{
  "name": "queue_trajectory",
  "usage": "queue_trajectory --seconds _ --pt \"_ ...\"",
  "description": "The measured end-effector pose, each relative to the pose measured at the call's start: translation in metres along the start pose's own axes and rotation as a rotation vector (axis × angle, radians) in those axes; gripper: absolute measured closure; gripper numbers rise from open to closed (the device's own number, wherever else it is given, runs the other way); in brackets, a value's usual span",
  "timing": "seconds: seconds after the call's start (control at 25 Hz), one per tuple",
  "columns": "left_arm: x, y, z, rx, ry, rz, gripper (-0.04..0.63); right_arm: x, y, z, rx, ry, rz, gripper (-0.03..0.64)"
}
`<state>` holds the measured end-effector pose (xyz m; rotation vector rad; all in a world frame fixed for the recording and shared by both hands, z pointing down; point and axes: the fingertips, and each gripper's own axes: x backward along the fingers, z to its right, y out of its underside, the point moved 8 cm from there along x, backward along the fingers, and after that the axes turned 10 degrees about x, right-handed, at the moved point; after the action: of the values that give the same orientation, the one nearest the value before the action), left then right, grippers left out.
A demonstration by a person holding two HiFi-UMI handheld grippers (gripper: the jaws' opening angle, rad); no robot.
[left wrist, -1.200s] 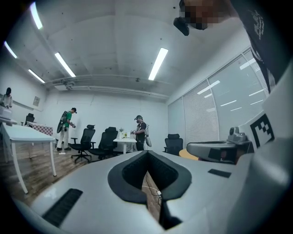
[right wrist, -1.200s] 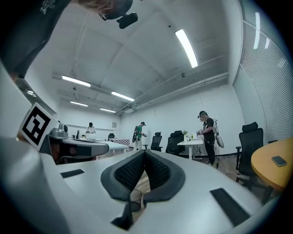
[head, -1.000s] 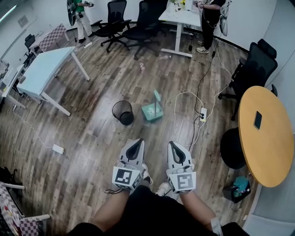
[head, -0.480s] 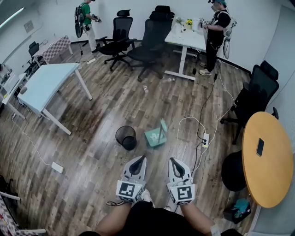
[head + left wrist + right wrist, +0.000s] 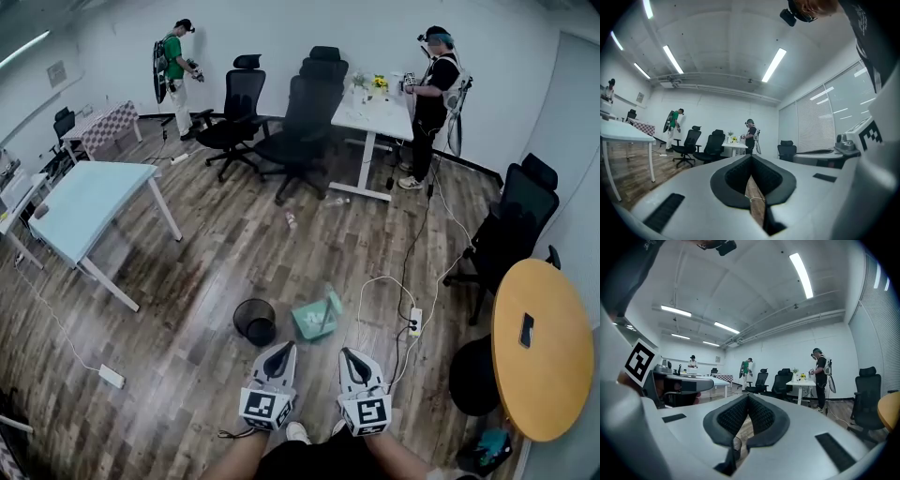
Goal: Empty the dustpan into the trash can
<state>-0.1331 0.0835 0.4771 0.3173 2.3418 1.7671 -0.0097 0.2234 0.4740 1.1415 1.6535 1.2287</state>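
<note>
A teal dustpan point(image 5: 314, 319) lies on the wood floor with its handle sticking up. Just left of it stands a black mesh trash can point(image 5: 255, 322). My left gripper point(image 5: 285, 346) is held level a little short of the can and pan, shut with nothing in it. Beside it, my right gripper point(image 5: 345, 352) is also shut and empty, just short of the dustpan's right side. In the left gripper view, the left gripper point(image 5: 751, 156) shows only a thin slit of floor behind its meeting tips. The right gripper view shows the right gripper point(image 5: 748, 396) the same way.
A white power strip point(image 5: 413, 323) with looping cables lies right of the dustpan. A light blue table point(image 5: 84, 202) stands at the left and a round wooden table point(image 5: 525, 347) at the right. Black office chairs point(image 5: 305, 122), a white desk point(image 5: 375, 108) and two people fill the back.
Both grippers have come forward together, so the trash can and dustpan now lie close ahead of their tips. The head view has tilted up, showing more of the room's back.
</note>
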Motion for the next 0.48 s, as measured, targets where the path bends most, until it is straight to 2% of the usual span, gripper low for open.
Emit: queue_trajectory --seconds 0.24,0.48 --pt "-0.031 0.002 -0.020 0.016 -0.020 -0.018 0.583 -0.038 0.011 0.015 0.000 -0.031 -0.023 0.594" --pt "-0.086 0.004 -0.030 0.015 -0.052 -0.037 0.583 -0.091 0.024 0.053 -0.008 -0.075 -0.024 0.594"
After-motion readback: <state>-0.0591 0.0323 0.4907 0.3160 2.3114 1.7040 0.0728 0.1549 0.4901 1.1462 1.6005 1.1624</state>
